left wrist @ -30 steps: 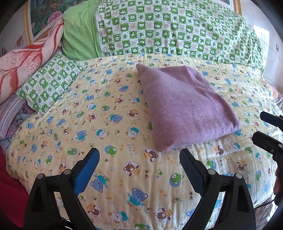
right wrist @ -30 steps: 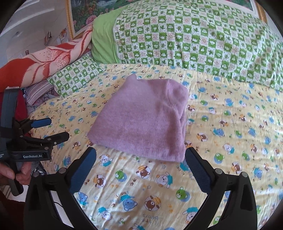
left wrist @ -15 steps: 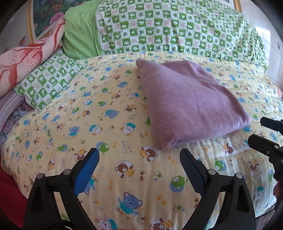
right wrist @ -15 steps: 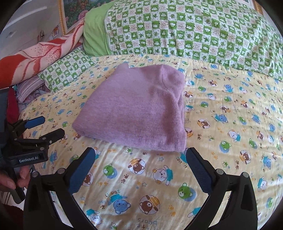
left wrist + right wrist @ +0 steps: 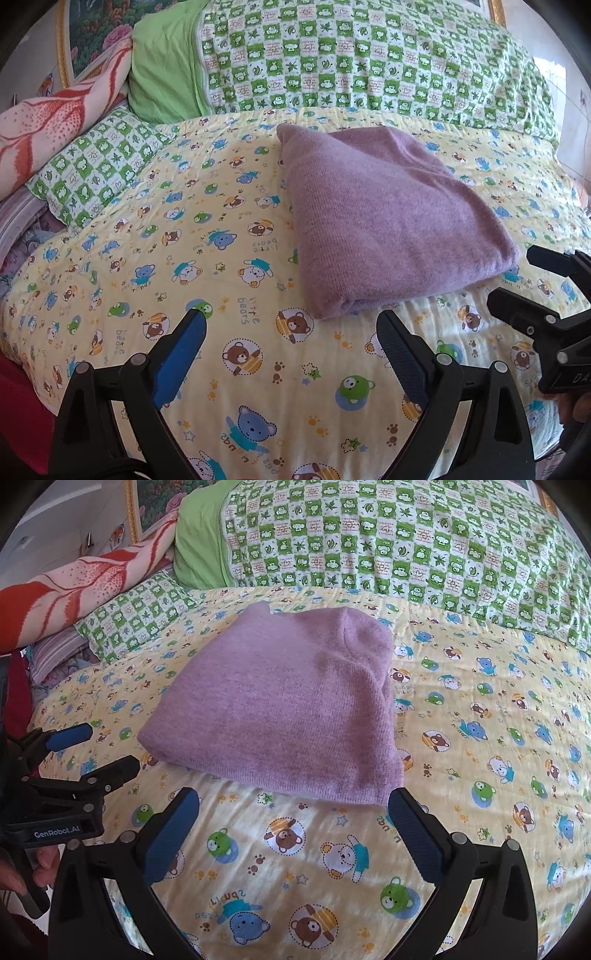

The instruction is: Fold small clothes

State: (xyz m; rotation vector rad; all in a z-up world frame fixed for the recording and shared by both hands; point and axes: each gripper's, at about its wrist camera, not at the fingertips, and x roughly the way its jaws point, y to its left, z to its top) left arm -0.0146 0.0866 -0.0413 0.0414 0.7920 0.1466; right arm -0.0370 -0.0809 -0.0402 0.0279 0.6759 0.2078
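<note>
A folded purple knit garment (image 5: 384, 221) lies flat on the yellow bear-print sheet (image 5: 207, 266); it also shows in the right wrist view (image 5: 288, 712). My left gripper (image 5: 291, 332) is open and empty, just short of the garment's near left corner. My right gripper (image 5: 293, 808) is open and empty, just short of its near edge. Each gripper shows in the other's view: the right one (image 5: 532, 288) at the right edge, the left one (image 5: 99, 749) at the left edge.
A green checked quilt (image 5: 406, 535) is piled along the back of the bed. A green checked pillow (image 5: 96, 166), a red and white blanket (image 5: 55, 122) and a light green cloth (image 5: 166, 70) lie at the back left. The sheet's front edge drops off at left.
Both grippers have moved forward, closer to the purple garment. Both stay open. The garment has not moved.
</note>
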